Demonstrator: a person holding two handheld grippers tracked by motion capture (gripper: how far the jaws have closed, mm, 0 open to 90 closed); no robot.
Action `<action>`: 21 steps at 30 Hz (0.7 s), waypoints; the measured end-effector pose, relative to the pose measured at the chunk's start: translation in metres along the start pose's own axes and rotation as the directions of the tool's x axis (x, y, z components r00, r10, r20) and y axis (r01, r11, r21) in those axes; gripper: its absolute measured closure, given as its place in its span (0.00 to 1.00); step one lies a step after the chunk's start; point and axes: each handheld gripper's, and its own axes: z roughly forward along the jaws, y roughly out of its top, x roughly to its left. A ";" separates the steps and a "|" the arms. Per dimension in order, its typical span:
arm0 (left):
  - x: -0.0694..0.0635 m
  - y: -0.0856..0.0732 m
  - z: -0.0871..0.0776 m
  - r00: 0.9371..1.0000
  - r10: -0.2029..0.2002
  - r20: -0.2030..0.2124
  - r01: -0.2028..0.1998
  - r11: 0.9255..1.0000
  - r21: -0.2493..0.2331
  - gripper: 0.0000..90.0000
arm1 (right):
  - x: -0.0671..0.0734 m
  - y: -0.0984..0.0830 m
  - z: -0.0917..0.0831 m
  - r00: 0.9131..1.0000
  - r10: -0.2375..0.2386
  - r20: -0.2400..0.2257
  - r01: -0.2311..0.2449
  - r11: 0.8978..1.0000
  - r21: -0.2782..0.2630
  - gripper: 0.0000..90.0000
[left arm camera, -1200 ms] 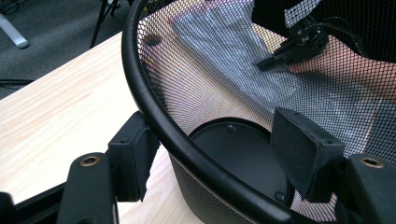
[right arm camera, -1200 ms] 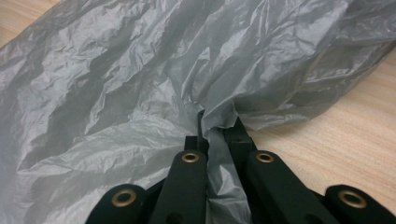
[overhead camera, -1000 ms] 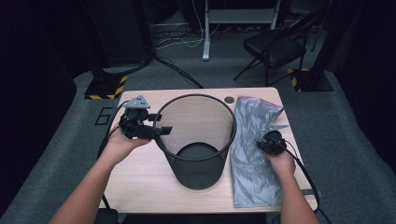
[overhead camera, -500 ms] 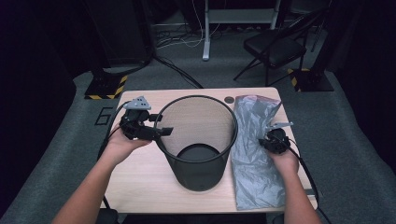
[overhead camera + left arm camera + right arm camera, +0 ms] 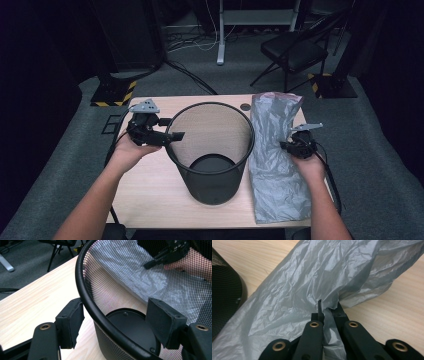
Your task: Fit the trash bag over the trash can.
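Note:
A black mesh wastebasket [image 5: 210, 150] stands upright in the middle of the wooden table [image 5: 145, 195]. My left gripper [image 5: 175, 136] is at its left rim. In the left gripper view the jaws [image 5: 115, 303] straddle the basket's rim [image 5: 87, 302], one pad outside and one inside, open and not pressing. A crumpled grey plastic bag [image 5: 275, 155] lies along the table's right side. My right gripper [image 5: 285, 146] is shut on a fold of the bag [image 5: 312, 277] and holds that part raised off the table; the right gripper view shows its jaws [image 5: 328, 307] pinching the film.
A small dark round spot [image 5: 245, 107] sits near the table's far edge. Beyond the table on the grey floor are a folding chair [image 5: 295, 50], a white post [image 5: 220, 35], cables and a yellow-and-black striped base [image 5: 112, 92].
My right gripper has risen with the bag, lifting its middle off the table. The left gripper and the basket have stayed put.

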 end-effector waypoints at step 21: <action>-0.001 0.007 -0.020 1.000 0.030 0.010 -0.029 0.999 -0.028 0.37 | 0.003 0.034 -0.067 0.988 -0.052 -0.142 0.043 0.997 -0.064 0.98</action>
